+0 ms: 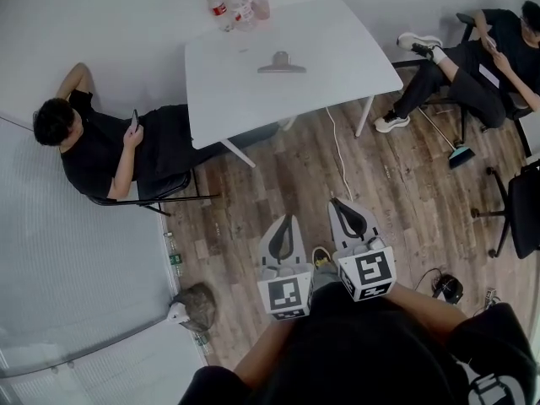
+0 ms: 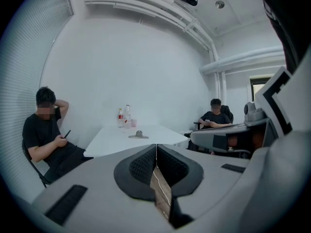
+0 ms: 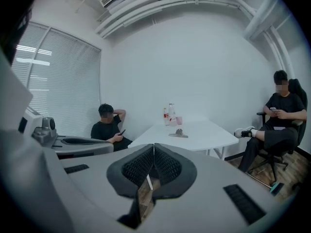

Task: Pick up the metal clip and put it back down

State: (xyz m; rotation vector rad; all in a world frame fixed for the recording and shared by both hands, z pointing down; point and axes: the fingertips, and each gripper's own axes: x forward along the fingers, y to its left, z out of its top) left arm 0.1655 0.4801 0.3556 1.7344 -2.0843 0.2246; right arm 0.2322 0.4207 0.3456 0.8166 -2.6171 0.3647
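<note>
seated person (image 1: 498, 57): cut by right edge | bottles (image 1: 236, 2): labels unreadable

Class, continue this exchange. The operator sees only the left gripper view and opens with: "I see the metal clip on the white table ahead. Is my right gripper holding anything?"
Observer: No. The right gripper has its jaws closed together, with nothing between them.
Operator: Where does it sit relative to my left one?
Observer: In the head view, the left gripper and the right one are side by side, close to your body. Both are over the wooden floor, well short of the table.
Operator: How is the clip lying?
Observer: From above, the metal clip lies flat mid-table. Its wide edge is towards you and its handle points to the far side.
</note>
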